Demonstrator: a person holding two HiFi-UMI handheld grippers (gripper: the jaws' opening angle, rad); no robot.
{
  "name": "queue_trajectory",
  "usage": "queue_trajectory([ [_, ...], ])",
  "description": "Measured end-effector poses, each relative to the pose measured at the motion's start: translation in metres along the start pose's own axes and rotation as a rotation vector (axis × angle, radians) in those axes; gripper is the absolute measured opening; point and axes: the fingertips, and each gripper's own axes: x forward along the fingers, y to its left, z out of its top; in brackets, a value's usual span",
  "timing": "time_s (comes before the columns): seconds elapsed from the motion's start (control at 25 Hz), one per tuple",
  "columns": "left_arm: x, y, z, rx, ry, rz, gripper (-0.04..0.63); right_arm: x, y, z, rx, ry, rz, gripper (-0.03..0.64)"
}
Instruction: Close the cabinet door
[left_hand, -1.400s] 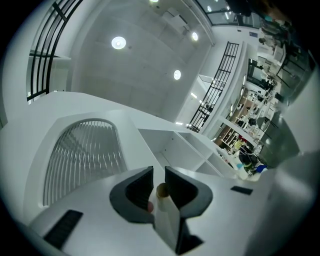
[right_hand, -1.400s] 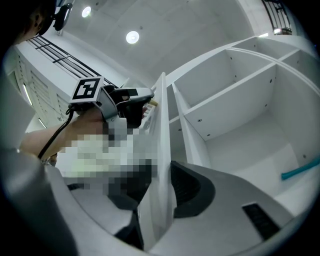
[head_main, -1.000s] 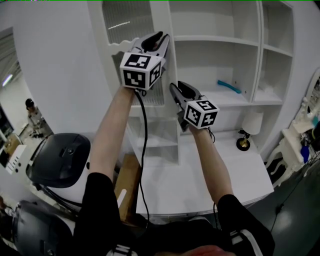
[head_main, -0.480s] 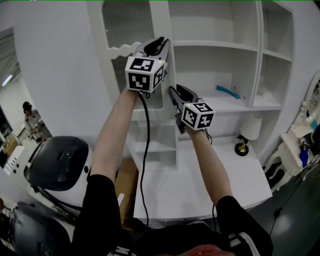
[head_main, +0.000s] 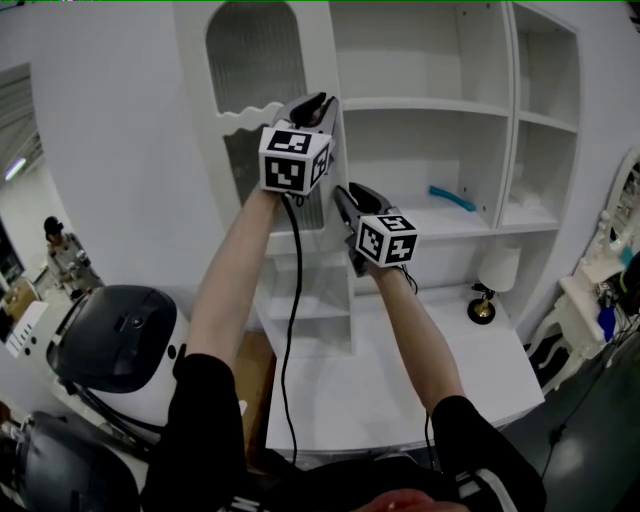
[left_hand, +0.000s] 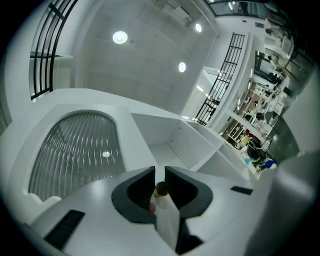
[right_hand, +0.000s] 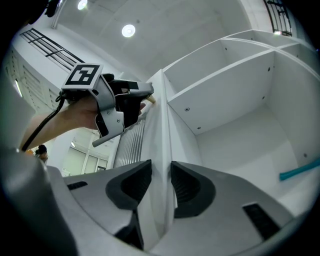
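White shelves (head_main: 430, 104), cabinet door (head_main: 255, 60) — edge in left gripper (head_main: 316, 101), right gripper (head_main: 343, 192)

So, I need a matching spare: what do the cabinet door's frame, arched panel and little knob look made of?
White cabinet door frame: probably painted wood or board, smooth even matt coat. Arched ribbed panel: seemingly fluted glass, or acrylic; see-through vertical ridges catch a glint. Small round knob: likely metal, dark brassy sheen.

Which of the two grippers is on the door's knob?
The left gripper: its fingers close on the small dark knob at the edge of the door. The right gripper pinches only the bare edge lower down.
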Motion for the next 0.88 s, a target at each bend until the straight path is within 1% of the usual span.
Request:
queue_trajectory([
  [0.24, 0.005, 0.002, -0.004, 0.001, 0.008, 0.015, 0.069, 0.004, -0.004, -0.001, -0.03, 0.019, -0.027, 0.133],
  [0.48, 0.006, 0.003, -0.005, -0.022, 0.009, 0.032, 0.069, 0.006, -0.004, -0.001, -0.034, 0.045, -0.041, 0.133],
  [0.6, 0.005, 0.002, -0.006, -0.024, 0.021, 0.026, 0.069, 0.004, -0.005, -0.001, -0.047, 0.059, -0.061, 0.134],
  [0.72, -0.003, -0.002, -0.008, -0.01, 0.025, 0.019, 0.071, -0.008, -0.008, 0.002, -0.042, 0.035, -0.088, 0.133],
  [0.8, -0.011, -0.003, -0.007, -0.011, 0.019, 0.026, 0.071, -0.017, -0.01, 0.006, -0.035, 0.014, -0.1, 0.133],
  [0.88, -0.018, -0.002, -0.007, -0.018, 0.015, 0.034, 0.069, -0.022, -0.009, 0.006, -0.044, 0.016, -0.104, 0.133],
])
